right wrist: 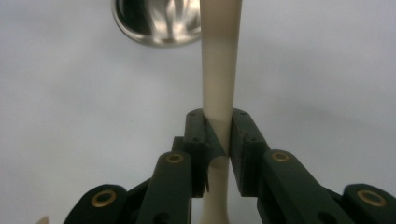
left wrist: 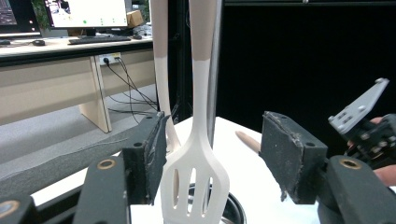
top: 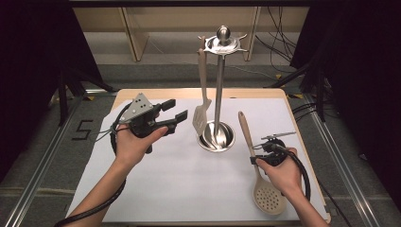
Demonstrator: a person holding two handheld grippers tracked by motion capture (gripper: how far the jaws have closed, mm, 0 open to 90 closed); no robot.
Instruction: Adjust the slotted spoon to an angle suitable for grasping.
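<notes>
- Beige plastic, round and full of small holes: the head of a long-handled skimmer spoon (top: 268, 197) lies nearest the person, at the front right of the white sheet (top: 179, 184) covering the wooden table (top: 302, 142), its handle pointing away toward the stand.
- The right gripper (top: 265, 153) has its jaws closed narrowly on that handle about midway. The right gripper view (right wrist: 218, 154) shows the pads pinching the shaft from both sides, a grip that looks suited to lifting the spoon level.
- The left gripper (top: 171, 116) is held up in the hand above the sheet's left half, jaws wide apart and holding nothing, aimed toward the hanging turner.
- The left gripper view puts the pale slotted turner (left wrist: 195, 186) right between those open pads, a lineup the high view barely suggests.
- Farthest off, the polished steel utensil stand (top: 217, 94) rises from its round dish base; the turner hangs from its top ring, so the spoon probably belongs on another hook.
</notes>
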